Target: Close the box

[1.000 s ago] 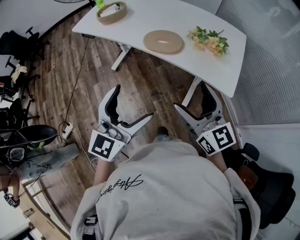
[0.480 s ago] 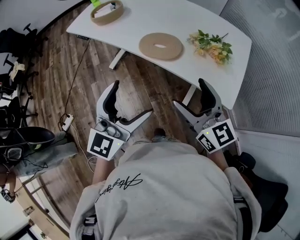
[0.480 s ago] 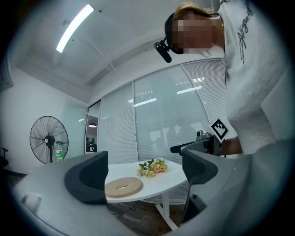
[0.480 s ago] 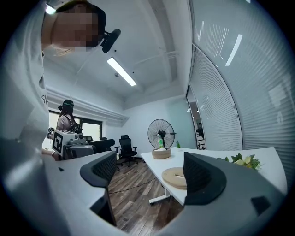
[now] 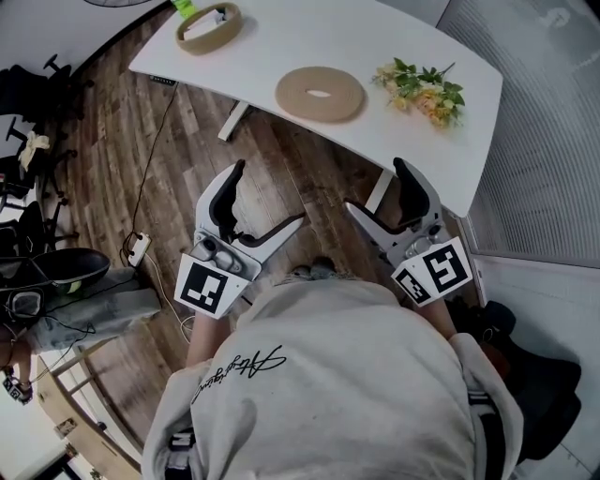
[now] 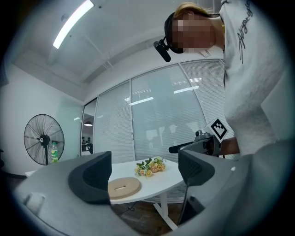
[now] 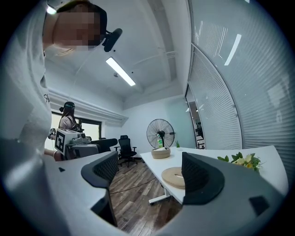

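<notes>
The left gripper (image 5: 268,194) and right gripper (image 5: 377,186), jaws apart and empty though just eased inward, we hold short of the white table (image 5: 375,37), seemingly because the round box (image 5: 208,37) and its slotted lid (image 5: 320,92) lie well apart, not yet within reach.

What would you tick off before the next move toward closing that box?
1. Empty left gripper: ok; fingers apart, just closed slightly, nothing between them.
2. Empty right gripper: ok; also just closed slightly, nothing between.
3. Free lid: ok; lies flat, alone on the table.
4. Open box: ok; stands at the far corner, apart from the lid.
5. Contents below the box rim: cannot tell.
6. Both grippers at the lid: not ok; both well short of it.
</notes>
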